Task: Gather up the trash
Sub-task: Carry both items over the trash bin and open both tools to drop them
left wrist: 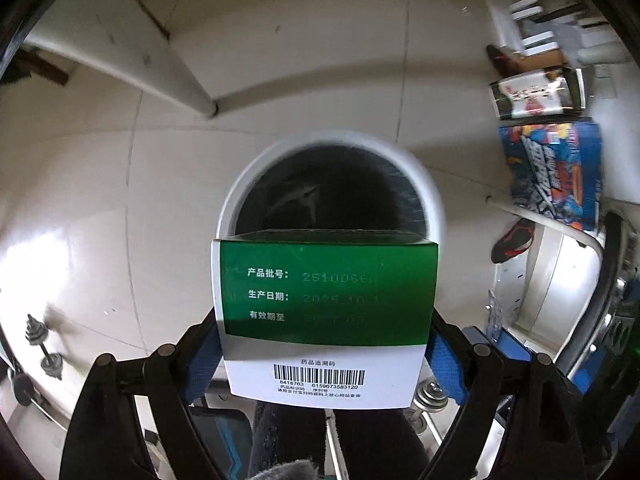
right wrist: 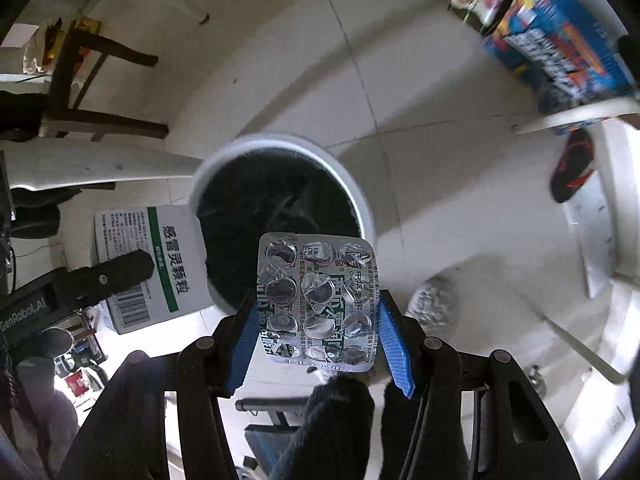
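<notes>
Medicine box [left wrist: 324, 312]: green panel, white border, black barcode. Blister pack [right wrist: 316, 300]: silver foil, green print. Trash bin [left wrist: 428, 184]: white rim, black liner. Gripper pads [right wrist: 394, 344]: blue.

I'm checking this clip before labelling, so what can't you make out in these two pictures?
- Bin contents: both views, dark liner.
- Medicine box embossed dates: left view, too faint.
- Blister pack print: right view, crumpled foil.
- Grey lump on floor: right view, blurred.

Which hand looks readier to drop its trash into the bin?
Probably the right gripper: its blister pack overlaps the bin mouth, while the box in the left gripper sits beside the rim.
</notes>
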The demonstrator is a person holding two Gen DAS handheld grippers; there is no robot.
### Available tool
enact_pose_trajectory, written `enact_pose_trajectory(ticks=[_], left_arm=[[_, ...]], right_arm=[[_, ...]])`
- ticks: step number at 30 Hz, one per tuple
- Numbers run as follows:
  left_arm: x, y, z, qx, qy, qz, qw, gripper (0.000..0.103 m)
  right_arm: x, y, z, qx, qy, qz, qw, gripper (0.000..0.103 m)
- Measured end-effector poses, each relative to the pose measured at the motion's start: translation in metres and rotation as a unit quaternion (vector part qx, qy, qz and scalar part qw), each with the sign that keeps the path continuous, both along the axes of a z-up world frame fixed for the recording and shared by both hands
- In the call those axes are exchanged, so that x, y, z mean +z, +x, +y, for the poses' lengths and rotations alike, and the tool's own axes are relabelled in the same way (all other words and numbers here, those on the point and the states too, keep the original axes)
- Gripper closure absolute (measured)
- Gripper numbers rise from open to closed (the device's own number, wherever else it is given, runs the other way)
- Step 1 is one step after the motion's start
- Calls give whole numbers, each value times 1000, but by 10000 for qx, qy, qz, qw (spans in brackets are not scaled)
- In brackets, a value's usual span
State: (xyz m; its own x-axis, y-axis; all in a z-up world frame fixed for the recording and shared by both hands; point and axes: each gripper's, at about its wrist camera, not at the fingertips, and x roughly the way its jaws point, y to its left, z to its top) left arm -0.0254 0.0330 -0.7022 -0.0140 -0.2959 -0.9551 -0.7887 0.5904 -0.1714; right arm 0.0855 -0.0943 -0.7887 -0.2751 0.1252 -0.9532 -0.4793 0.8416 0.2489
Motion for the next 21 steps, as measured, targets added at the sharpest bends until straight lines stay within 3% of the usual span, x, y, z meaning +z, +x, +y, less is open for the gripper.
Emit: enact_pose_trajectory(ticks=[3,5,6,7,13,18,21], left_arm=[[-9,-13,7,153,-95,27,9998,9],[-7,-23,7,285,-74,12,9996,1],[-4,-27,7,328,-32,45,9994,1],[-3,-35,11,355,18,46,9994,1],[31,-55,16,226,532,168,9982,1],[67,-66,12,-151,1192,278,9924,1],[88,-72,9,-268,1355,261,9901,1]], right_arm=[[-25,-3,4,22,104,247,9996,44],[-31,-8,8,85,209,340,9992,23],[-29,-9,10,126,257,309,9991,6],[-26,-10,12,148,290,261,9991,4],[-1,-12,18,427,19,-210,9989,4],[37,-15,21,620,-411,-813,9939,4],[56,-17,23,674,-571,-993,9911,4]])
